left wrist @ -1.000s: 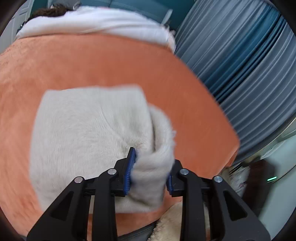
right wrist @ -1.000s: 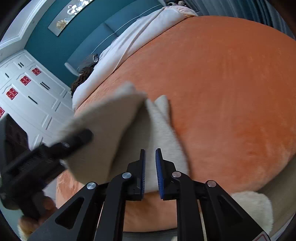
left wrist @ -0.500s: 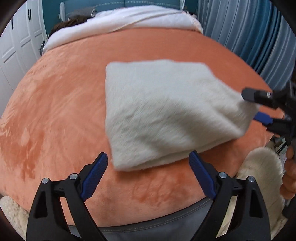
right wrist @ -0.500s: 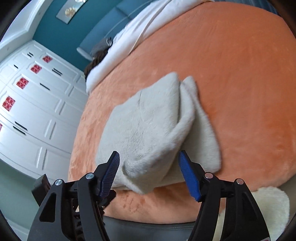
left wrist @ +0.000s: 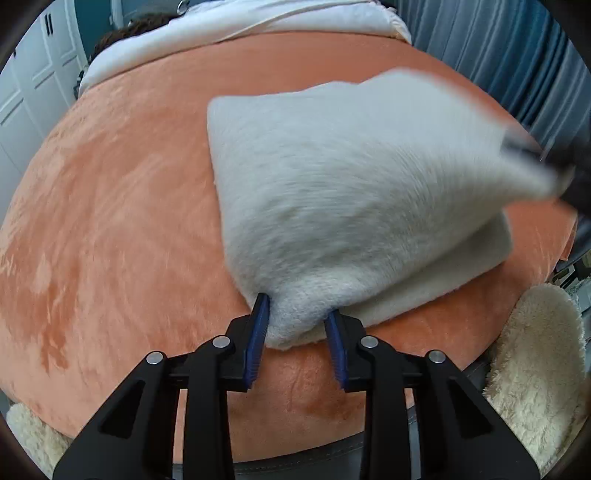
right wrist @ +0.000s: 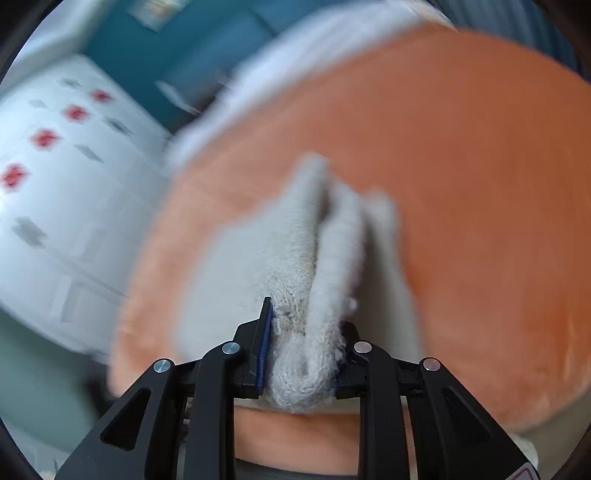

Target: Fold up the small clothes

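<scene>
L claw (left wrist: 297, 334): jaws just closed in, now pinching near-left corner of the fuzzy cream garment (left wrist: 351, 199), fabric bunched between the blue pads (left wrist: 258, 339). R claw (right wrist: 301, 354): jaws also just closed, clamped on a thick wad of same garment at its near-right corner; right pad mostly buried in fluff. In the L wrist view the R claw (left wrist: 546, 155) shows as a dark blur at far right with the corner lifted off the layer underneath.

No containers in view.

Garment (right wrist: 295, 258) sits on the bed, on the orange plush blanket (left wrist: 110, 221), toward the near-right part; folded, upper layer raised at both near corners, lower layer flat on blanket.

Room, L to R: white cupboard doors (right wrist: 55, 184) w/ red marks, teal wall (right wrist: 177, 48), white bedding (left wrist: 240, 29) at bed head, grey-blue curtains (left wrist: 498, 48) on right. Cream fluffy rug (left wrist: 535, 362) at bed foot, both sides.

Free space: wide bare blanket left of and beyond garment. Near edge of bed just behind both claws. R wrist view heavily motion-blurred.
</scene>
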Tool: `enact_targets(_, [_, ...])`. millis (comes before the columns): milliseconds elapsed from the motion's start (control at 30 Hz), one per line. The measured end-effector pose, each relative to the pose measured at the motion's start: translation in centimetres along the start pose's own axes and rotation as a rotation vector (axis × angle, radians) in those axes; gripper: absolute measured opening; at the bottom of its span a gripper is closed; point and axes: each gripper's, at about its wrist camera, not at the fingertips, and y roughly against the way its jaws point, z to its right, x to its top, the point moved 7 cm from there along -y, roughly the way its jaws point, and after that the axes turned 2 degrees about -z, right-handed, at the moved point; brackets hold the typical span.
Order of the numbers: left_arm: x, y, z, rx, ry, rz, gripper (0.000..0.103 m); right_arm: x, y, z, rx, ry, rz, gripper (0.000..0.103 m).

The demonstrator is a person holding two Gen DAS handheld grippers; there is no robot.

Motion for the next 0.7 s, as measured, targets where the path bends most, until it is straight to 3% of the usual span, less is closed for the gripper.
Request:
enact_targets(33, [0.0, 0.0, -0.2, -0.015, 0.014, -0.003, 0.03, -1.2, -1.6, 2.2, -0.006, -0.073, -0.057, 0.021])
enact_targets(133, [-0.2, 1.0, -0.4, -0.043, 0.028, 0.018, 0.03, -1.5, -0.9, 3.0, 0.077, -0.145, -0.025, 0.023])
enact_targets(200, [-0.1, 2.4, -0.6, -0.083, 0.056, 0.043, 0.032, -1.2, 0.2, 2.8, 0.038, -0.134, -0.007, 0.026])
enact_targets(333, [1.1, 7.0, -1.4, -0.101, 0.088, 0.156, 0.062, -0.4, 4.7, 1.9, -0.106, -0.099, 0.136, 0.031])
enact_targets(400, [2.1, 8.3, -2.1, -0.092, 0.114, 0.205, 0.07, 0.0, 6.5, -0.7, -0.081, -0.016, 0.177, 0.032])
enact_targets(467, [2.8, 8.2, -2.4, -0.088, 0.145, 0.198, 0.072, 0.2, 6.5, -4.3, -0.032, 0.099, 0.157, 0.04])
enact_targets(533, [3.2, 6.6, -2.6, -0.07, 0.18, 0.146, 0.072, -0.2, 5.1, -7.9, 0.007, 0.205, 0.127, 0.04])
enact_targets(633, [3.9, 4.6, -3.1, -0.07, 0.238, 0.081, 0.068, -1.6, 1.1, -10.6, -0.013, 0.322, 0.032, 0.028])
enact_targets(700, [4.1, 3.8, -3.0, -0.085, 0.258, 0.057, 0.068, -3.3, -2.7, -9.0, -0.111, 0.326, -0.048, 0.016])
